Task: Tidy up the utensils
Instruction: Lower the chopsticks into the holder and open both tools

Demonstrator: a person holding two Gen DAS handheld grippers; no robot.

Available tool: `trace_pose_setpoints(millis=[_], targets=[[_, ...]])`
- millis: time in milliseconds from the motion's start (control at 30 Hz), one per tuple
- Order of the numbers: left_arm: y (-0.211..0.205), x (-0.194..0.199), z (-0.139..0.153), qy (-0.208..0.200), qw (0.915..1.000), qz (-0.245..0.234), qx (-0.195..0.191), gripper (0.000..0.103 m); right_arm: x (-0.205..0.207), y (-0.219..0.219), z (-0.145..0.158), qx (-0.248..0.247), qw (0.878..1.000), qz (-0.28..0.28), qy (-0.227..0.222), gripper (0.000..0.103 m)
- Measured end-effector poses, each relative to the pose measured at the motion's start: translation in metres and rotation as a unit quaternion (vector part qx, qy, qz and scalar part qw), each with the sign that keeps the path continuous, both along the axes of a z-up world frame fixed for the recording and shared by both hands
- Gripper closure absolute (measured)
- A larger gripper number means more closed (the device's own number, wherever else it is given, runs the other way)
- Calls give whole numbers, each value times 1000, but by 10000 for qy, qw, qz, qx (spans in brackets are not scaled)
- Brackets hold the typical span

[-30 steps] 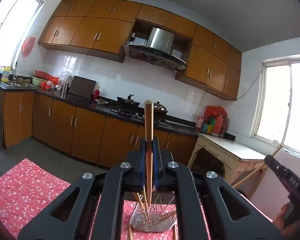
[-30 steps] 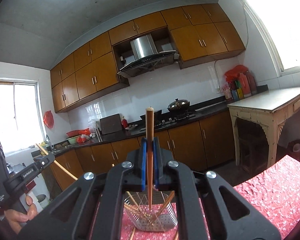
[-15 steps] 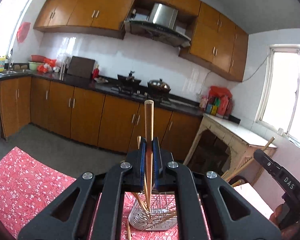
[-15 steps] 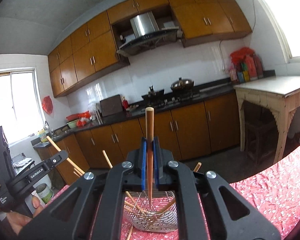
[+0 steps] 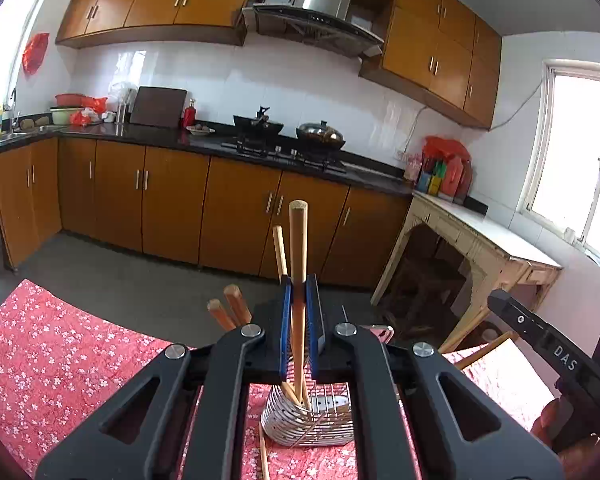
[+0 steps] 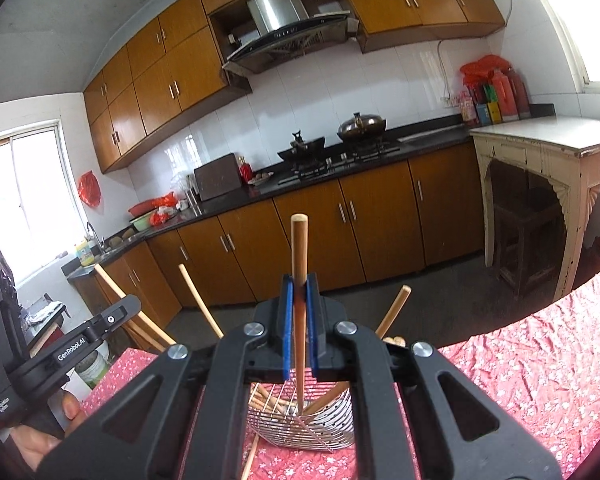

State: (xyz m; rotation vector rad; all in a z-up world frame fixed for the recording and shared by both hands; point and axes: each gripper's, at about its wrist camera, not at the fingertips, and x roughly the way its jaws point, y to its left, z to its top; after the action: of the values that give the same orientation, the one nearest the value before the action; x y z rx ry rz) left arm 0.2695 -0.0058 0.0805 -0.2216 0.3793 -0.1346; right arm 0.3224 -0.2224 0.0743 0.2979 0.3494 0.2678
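Each tool, left (image 5: 299, 336) and right (image 6: 299, 330), grips an upright chopstick (image 5: 298, 280), tip down into the basket (image 5: 284, 420).

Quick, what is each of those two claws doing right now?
Left gripper: closed on a wooden chopstick, its tip over the metal basket.
Right gripper: closed on another chopstick.

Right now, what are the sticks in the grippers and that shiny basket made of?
The chopstick in the left gripper looks like wood or bamboo: matte tan, with a rough cut end. The right gripper pinches a similar chopstick. The basket seems to be steel: shiny silver wires and a perforated wall. It stands on a red flowered cloth, probably fabric, since it wrinkles.
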Motion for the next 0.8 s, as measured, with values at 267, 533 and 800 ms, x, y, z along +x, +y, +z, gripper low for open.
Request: trace_pose_setpoints(millis=[267,533,800], targets=[[3,5,0,111,9999,10,-50,95,6,0,-13,-15,9998,-104,166,90],[7,-4,8,-5,9999,116,-85,68,-8,-13,-8,-6,9995,-323,32,68],[15,-23,13,-53,9997,199,-94,68,-38,-17,4,-124,9989,-431,-161,65]])
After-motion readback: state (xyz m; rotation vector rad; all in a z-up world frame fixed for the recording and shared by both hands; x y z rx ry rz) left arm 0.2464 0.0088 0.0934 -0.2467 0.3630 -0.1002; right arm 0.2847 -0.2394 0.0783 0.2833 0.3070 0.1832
